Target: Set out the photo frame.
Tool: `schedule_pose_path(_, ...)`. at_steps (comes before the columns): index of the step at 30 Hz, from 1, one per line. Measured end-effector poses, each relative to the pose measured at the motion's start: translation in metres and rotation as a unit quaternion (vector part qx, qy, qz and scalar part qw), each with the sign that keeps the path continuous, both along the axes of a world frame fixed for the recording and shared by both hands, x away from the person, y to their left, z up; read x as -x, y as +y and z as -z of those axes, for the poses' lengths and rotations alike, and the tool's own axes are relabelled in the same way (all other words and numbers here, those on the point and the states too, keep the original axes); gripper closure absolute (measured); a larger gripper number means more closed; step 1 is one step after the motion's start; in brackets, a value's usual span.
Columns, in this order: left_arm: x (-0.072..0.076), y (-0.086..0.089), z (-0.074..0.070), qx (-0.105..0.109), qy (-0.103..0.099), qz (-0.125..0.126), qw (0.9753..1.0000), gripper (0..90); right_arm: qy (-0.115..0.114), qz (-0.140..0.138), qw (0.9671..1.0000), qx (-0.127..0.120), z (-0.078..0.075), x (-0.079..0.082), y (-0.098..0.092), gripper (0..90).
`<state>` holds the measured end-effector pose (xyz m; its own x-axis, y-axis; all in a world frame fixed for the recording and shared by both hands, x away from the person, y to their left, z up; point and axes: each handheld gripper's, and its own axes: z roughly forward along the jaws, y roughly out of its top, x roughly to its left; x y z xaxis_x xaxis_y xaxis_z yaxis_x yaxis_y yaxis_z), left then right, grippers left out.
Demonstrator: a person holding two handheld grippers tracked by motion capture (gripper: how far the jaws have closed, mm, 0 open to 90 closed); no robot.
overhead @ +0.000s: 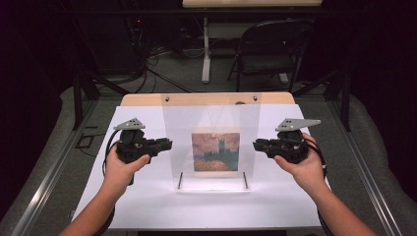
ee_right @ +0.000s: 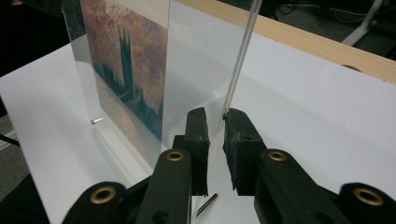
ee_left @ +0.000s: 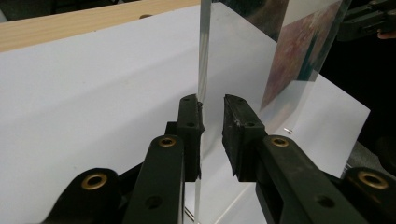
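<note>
I have the left tool (ee_left: pixel 212 109) and right tool (ee_right: pixel 215 121) narrowly open, each straddling an edge of the clear frame (overhead: pixel 211 118) upright on the bench (overhead: pixel 275 201)

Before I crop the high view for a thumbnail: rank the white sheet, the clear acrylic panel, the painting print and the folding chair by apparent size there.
1. white sheet
2. clear acrylic panel
3. folding chair, though it stands farther back, so its real size is unsure
4. painting print
</note>
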<state>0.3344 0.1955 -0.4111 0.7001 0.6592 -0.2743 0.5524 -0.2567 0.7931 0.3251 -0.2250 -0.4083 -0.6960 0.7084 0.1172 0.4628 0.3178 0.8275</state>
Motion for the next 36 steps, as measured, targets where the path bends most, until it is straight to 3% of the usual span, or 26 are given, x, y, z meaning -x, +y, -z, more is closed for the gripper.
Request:
schedule_pose_path(7, 0.013, -0.004, 0.004, -0.002, -0.007, 0.007, 1.0000, 71.5, 0.003, -0.008, 0.9999, -0.008, 0.002, 0.013, -0.002, 79.0)
schedule_pose_path(13, 0.016, -0.007, 0.011, -0.005, -0.003, 0.012, 0.9999, 65.0, 0.004, -0.016, 0.9998, -0.011, 0.004, 0.017, -0.001, 75.5)
schedule_pose_path(21, 0.020, -0.004, 0.024, -0.002, -0.014, -0.005, 0.9999, 51.0, -0.004, -0.013, 0.9998, -0.012, 0.011, 0.022, -0.001, 62.2)
schedule_pose_path(27, 0.029, 0.002, 0.035, -0.012, -0.022, -0.018, 0.9995, 43.1, -0.021, 0.001, 0.9997, -0.015, 0.027, 0.027, -0.007, 47.4)
schedule_pose_path(28, 0.032, 0.004, 0.039, -0.012, -0.024, -0.019, 0.9995, 41.8, -0.029, 0.012, 0.9994, -0.014, 0.037, 0.031, -0.009, 42.3)
schedule_pose_path(32, 0.043, 0.013, 0.055, 0.003, -0.029, -0.031, 0.9991, 39.9, -0.029, 0.026, 0.9992, -0.013, 0.056, 0.035, -0.014, 40.0)
schedule_pose_path(36, 0.049, 0.024, 0.072, 0.001, -0.041, -0.050, 0.9979, 39.8, -0.018, 0.041, 0.9990, -0.008, 0.078, 0.039, -0.021, 39.7)
